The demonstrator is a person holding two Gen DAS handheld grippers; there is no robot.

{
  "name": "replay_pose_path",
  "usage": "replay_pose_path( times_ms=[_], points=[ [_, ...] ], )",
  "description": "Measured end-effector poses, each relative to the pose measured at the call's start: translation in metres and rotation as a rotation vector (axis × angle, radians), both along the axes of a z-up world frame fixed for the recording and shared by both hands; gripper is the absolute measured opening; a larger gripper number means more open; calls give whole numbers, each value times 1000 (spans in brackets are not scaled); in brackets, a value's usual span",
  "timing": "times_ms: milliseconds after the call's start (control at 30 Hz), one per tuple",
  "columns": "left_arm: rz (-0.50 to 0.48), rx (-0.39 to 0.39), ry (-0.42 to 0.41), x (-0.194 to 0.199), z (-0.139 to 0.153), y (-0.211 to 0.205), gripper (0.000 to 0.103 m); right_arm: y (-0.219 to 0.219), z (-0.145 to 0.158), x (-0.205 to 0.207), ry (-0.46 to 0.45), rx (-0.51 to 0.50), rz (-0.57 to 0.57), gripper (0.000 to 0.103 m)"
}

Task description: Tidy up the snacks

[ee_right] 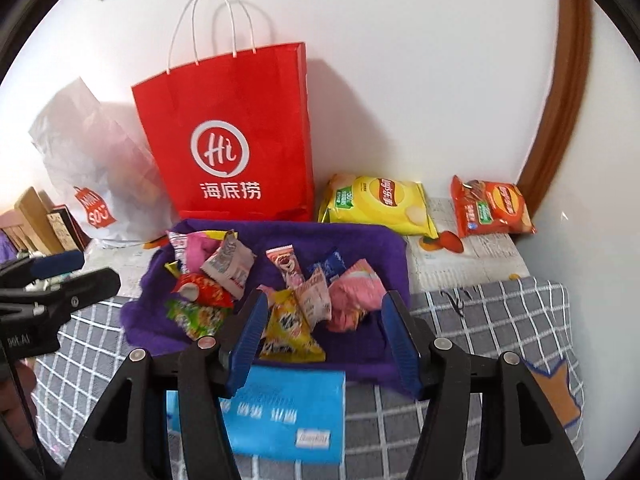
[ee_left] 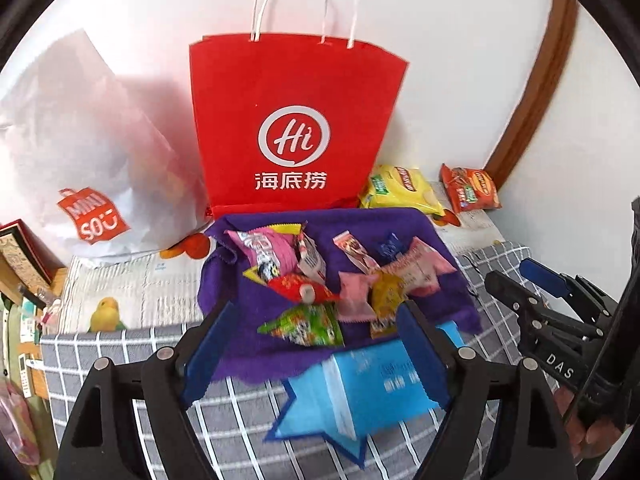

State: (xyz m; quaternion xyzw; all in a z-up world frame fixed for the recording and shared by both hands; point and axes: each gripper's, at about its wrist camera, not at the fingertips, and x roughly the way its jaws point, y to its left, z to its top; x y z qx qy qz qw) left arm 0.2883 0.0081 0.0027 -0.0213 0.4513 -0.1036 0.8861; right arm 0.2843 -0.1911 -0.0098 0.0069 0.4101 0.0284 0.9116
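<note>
Two chip bags, two shopping bags, one purple cloth.

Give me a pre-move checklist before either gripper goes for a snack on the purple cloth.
1. Left gripper open, nothing held: ok.
2. Right gripper open, nothing held: ok.
3. Snacks in a pile on the purple cloth, overlapping, so single picks are hard: not ok.
4. Yellow snack packet lies nearest between the right fingers: ok.
5. Red paper bag upright behind the cloth: ok; open top: cannot tell.
6. Blue packet lies in front of the cloth, under the approach: not ok.
</note>
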Motion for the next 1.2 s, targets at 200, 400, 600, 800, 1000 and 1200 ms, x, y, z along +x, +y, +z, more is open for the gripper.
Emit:
replay_pose_path(
  times_ms=[200,400,600,800,1000,1200],
  points=[
    [32,8,-47,-51,12,0,86,1,16,-48,-29,-19,-22,67],
    [62,14,-97,-104,17,-4,89,-4,25,-98,-43,-14,-11,78],
    [73,40,-146,-149,23,-17,96,-7,30,-146,-96,-41,-10,96],
    [96,62,-192,-189,29,-28,96,-16,25,-178,-80,-44,-24,98],
    [112,79,-208,-214,28,-36,96,-25,28,-206,-102,-20,-28,98],
    [119,87,-223,-234,30,-41,96,-30,31,-230,-120,-16,-44,98]
  ],
)
